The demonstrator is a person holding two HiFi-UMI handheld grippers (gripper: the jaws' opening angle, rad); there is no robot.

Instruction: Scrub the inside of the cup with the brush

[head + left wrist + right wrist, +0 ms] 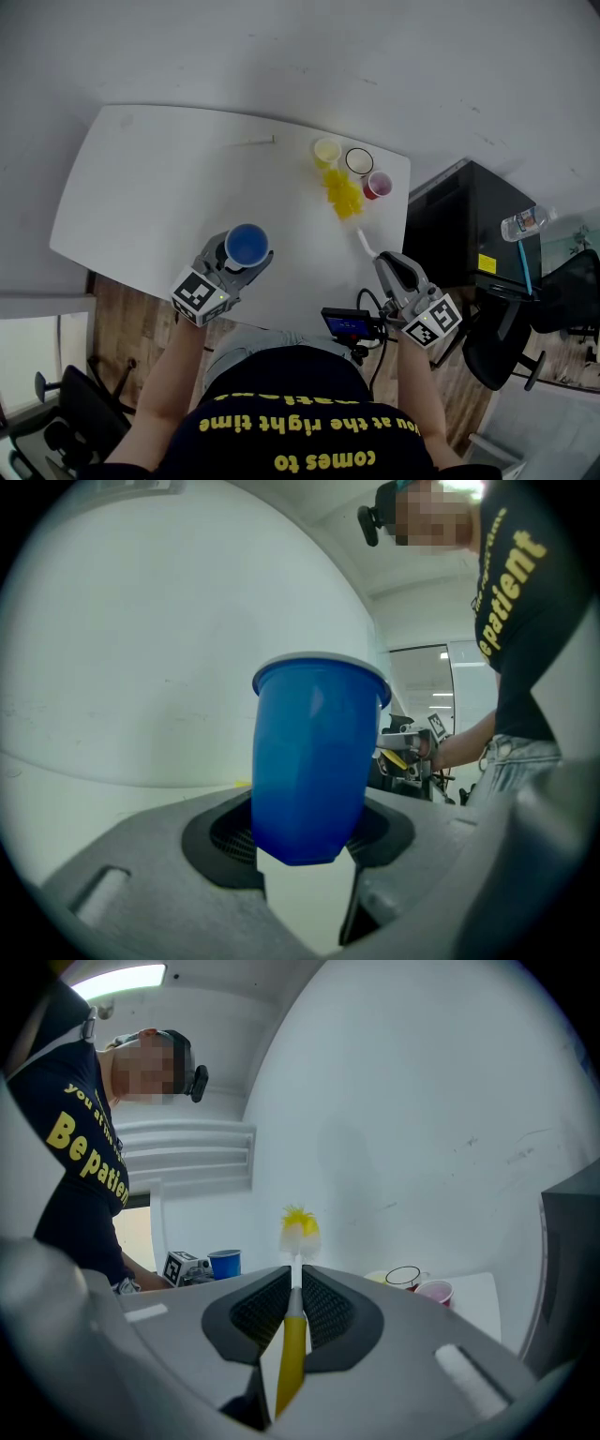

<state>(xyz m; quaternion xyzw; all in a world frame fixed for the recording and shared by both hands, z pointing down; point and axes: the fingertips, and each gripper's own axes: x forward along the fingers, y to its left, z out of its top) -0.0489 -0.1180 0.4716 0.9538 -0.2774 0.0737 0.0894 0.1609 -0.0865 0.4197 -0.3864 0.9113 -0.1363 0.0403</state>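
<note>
A blue cup (247, 244) stands upright between the jaws of my left gripper (239, 256), near the table's front edge. Its open mouth faces up. In the left gripper view the cup (317, 761) fills the middle, and both pads of the left gripper (305, 847) press on its lower wall. My right gripper (386, 263) is shut on the handle of a brush (364, 241) with a yellow bristle head (344, 195). The right gripper view shows the yellow handle (292, 1344) clamped between the pads and the bristles (299, 1227) sticking out ahead. The brush and the cup are apart.
At the back of the white table (141, 187) stand a yellow cup (326, 151), a clear dark-rimmed cup (359, 160) and a red cup (378, 184). A thin stick (253, 142) lies far back. A black cabinet (464, 220) stands right of the table.
</note>
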